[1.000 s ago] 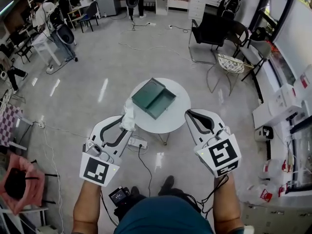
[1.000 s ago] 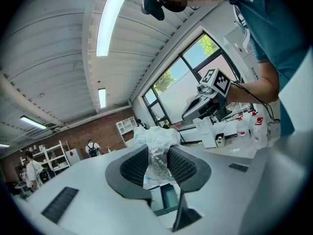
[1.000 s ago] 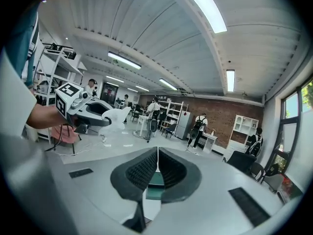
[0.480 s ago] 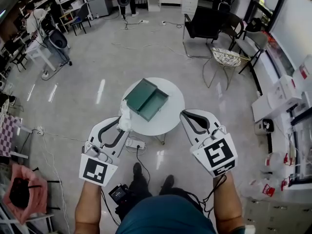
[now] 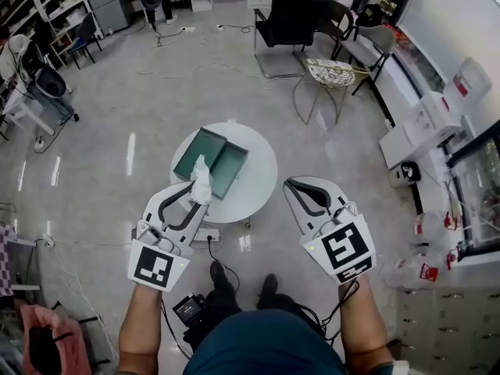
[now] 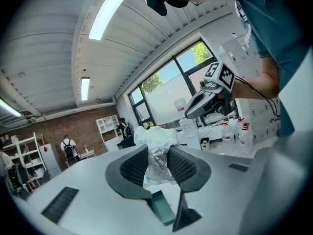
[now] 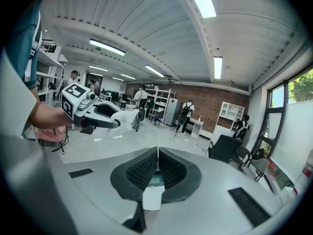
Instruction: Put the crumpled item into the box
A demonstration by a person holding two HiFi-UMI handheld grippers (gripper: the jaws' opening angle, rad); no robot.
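A crumpled white item (image 5: 201, 180) (image 6: 154, 153) is pinched between the jaws of my left gripper (image 5: 197, 191) (image 6: 157, 163), which is shut on it and hangs over the near left rim of the round white table (image 5: 258, 180). The open green box (image 5: 210, 161) lies on that table, just beyond the item. My right gripper (image 5: 295, 187) (image 7: 157, 166) is shut with nothing between its jaws, held off the table's right edge. In the right gripper view the left gripper (image 7: 117, 119) shows with the white item (image 7: 128, 115) at its tip.
A power strip (image 5: 205, 234) and cables lie on the floor under the table. A wire chair (image 5: 329, 75) and a black chair (image 5: 285, 23) stand beyond it. White boxes (image 5: 426, 127) and bottles (image 5: 422, 270) line the right wall. People stand by shelves at the back.
The view has shifted right and forward, so the table and box sit further left and nearer. The left gripper with the white item now overlaps the table's rim near the box.
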